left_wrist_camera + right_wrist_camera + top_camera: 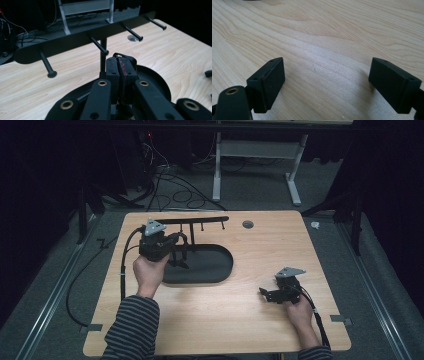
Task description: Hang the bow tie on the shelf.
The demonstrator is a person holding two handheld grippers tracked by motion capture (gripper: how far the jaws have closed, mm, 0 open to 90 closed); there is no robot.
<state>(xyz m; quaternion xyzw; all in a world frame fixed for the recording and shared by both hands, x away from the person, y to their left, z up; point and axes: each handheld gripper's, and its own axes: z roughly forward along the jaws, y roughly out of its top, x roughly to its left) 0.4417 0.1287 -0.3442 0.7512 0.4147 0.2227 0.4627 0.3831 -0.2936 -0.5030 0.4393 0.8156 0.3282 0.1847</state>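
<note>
The left gripper pinches a small dark item by the black peg rack. Near right, the right gripper rests wide open on the wooden table.

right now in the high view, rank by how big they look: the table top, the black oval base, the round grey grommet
1. table top
2. black oval base
3. round grey grommet, far the smallest
</note>
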